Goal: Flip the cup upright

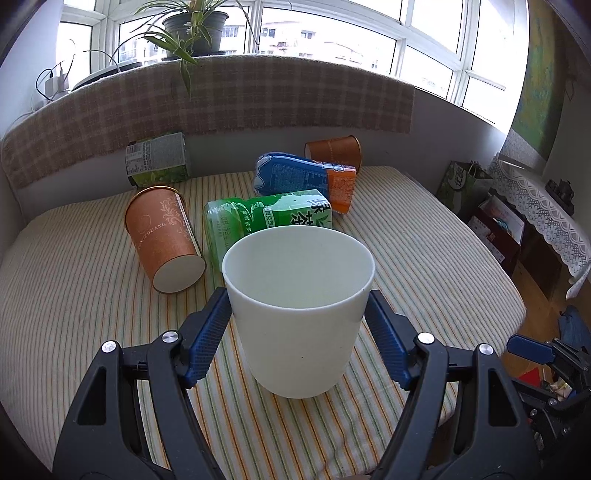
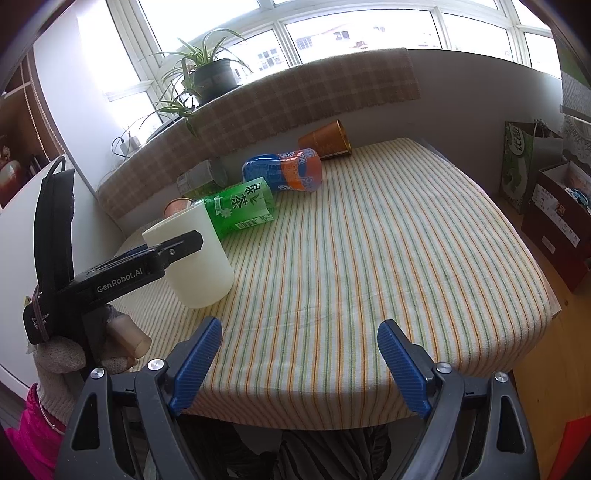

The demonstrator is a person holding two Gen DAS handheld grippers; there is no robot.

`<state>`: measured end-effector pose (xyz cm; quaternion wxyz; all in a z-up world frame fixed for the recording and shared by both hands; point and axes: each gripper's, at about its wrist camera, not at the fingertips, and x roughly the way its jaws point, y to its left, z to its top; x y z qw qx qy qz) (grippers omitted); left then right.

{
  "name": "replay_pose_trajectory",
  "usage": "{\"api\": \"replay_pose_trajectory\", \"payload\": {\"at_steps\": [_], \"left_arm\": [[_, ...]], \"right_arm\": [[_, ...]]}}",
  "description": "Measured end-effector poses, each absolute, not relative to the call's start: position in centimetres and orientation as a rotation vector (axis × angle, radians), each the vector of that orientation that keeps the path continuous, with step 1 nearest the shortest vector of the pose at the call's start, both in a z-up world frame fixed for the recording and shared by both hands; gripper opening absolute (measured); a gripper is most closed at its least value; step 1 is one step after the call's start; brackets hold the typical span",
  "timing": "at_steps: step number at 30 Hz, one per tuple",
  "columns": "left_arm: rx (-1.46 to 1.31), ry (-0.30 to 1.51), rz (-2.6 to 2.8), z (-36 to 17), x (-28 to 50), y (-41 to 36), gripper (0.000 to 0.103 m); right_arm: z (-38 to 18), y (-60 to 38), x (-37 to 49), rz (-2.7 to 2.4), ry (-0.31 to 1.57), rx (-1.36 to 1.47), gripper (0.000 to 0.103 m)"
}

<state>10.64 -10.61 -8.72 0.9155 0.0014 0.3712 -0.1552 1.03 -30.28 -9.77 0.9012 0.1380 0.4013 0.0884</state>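
Note:
A plain white cup (image 1: 297, 317) stands upright, mouth up, on the striped tablecloth (image 1: 424, 258). My left gripper (image 1: 297, 306) has its blue pads against both sides of the cup, just below the rim. In the right wrist view the cup (image 2: 201, 266) stands at the table's left part with the left gripper's black finger (image 2: 173, 251) across it. My right gripper (image 2: 299, 339) is open and empty above the table's front edge.
Behind the cup lie a green tea carton (image 1: 266, 218), a blue-orange bottle (image 1: 306, 177), two copper paper cups (image 1: 162, 240) (image 1: 334, 149) and a green box (image 1: 157, 160). A plaid-covered ledge with a plant (image 1: 195, 29) backs the table. Bags and boxes (image 2: 554, 206) stand on the floor at right.

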Motion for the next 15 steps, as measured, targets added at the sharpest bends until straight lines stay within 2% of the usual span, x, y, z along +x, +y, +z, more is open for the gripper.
{"api": "replay_pose_trajectory", "payload": {"at_steps": [15], "left_arm": [[-0.032, 0.798, -0.367, -9.26, 9.59, -10.18, 0.079]], "right_arm": [[-9.58, -29.86, 0.64, 0.19, 0.827, 0.282, 0.088]]}}
